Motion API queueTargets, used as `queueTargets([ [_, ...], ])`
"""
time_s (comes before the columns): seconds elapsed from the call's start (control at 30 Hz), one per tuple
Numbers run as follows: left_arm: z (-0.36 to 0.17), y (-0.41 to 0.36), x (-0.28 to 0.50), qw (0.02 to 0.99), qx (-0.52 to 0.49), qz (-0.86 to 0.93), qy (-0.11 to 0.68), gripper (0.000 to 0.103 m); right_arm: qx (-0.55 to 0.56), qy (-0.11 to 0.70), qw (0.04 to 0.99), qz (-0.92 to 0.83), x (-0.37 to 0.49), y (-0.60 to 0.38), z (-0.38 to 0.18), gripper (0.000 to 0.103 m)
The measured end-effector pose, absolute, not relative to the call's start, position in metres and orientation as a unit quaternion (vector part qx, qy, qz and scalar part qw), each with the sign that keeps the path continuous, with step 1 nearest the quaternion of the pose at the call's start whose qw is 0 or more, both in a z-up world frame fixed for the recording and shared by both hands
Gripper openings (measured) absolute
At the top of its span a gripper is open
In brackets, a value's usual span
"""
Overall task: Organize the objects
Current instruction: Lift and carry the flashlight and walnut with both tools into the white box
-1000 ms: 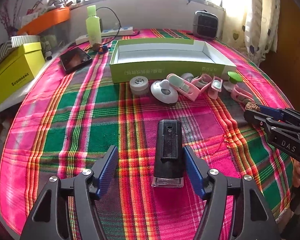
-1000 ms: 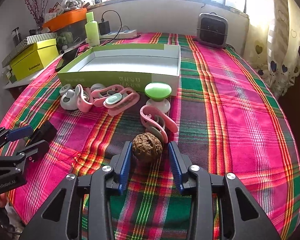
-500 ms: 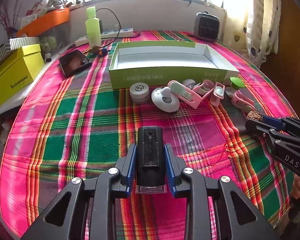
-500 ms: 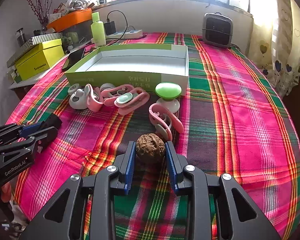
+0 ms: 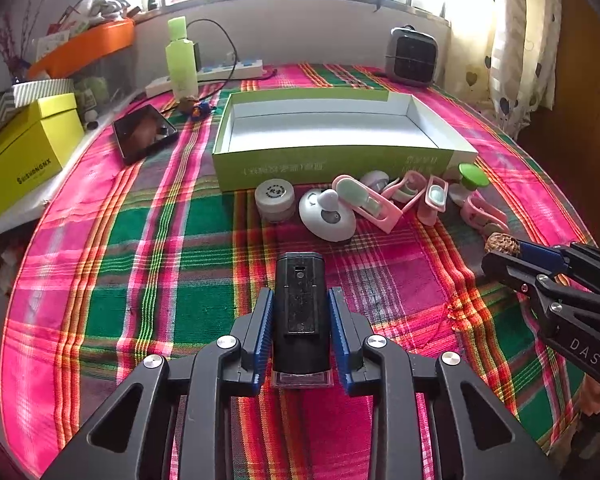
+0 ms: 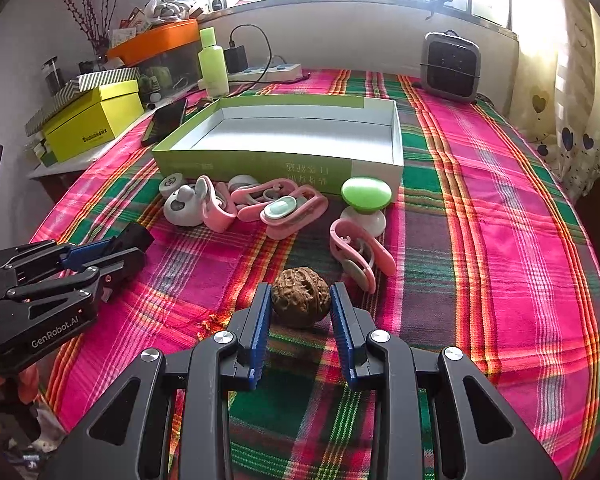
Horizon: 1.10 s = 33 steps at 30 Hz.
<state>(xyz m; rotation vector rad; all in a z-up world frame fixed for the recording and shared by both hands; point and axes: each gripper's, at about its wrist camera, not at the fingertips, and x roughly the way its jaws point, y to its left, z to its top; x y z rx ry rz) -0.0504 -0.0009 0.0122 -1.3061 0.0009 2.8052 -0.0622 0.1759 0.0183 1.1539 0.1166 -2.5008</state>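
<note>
Bright plaid cloth (image 5: 148, 240) in pink, green and orange covers the table on which everything is laid, with a sunlit window behind.

Between the blue pads of the left gripper (image 5: 301, 334) a black rectangular device (image 5: 300, 312) is pinched, its long axis pointing ahead along the fingers and its clear-edged end nearest the camera. Just ahead of it, a white round gadget (image 5: 327, 220) and a small white jar (image 5: 275, 199) are seen side by side, and to their right a cluster of pink clips (image 5: 380, 200) is spread along the front wall of an open green box (image 5: 300, 166). Further ahead to the left, a dark phone (image 5: 144, 132) lies flat, and a yellow box (image 5: 24, 156) stands at the far left.

The right gripper (image 6: 300, 320) is pressed onto a brown walnut (image 6: 300, 296), which is held between its pads just above the cloth. Just ahead to the right, a pink clip (image 6: 360, 252) is found, and beyond it a green-capped white knob (image 6: 366, 200) stands against the box corner. At the far end of the table, a green bottle (image 6: 213, 64) is set to the left and a small grey heater (image 6: 451, 67) to the right.
</note>
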Motion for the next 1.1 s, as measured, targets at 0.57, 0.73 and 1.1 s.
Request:
queueTargets([
  [0.57, 0.044, -0.006, -0.086, 0.036, -0.397, 0.917, -0.006, 0.025, 0.393, 0.024, 0.209, -0.895, -0.101, 0.155, 0.046, 0.031],
  [0.73, 0.049, -0.009, -0.105, 0.040, -0.396, 0.918, -0.009, 0.025, 0.396, 0.016, 0.207, -0.894, -0.124, 0.152, 0.051, 0.031],
  [1.1, 0.051, -0.016, -0.159, 0.045, -0.398, 0.916, -0.015, 0.025, 0.401, 0.027, 0.194, -0.895, -0.180, 0.136, 0.053, 0.031],
])
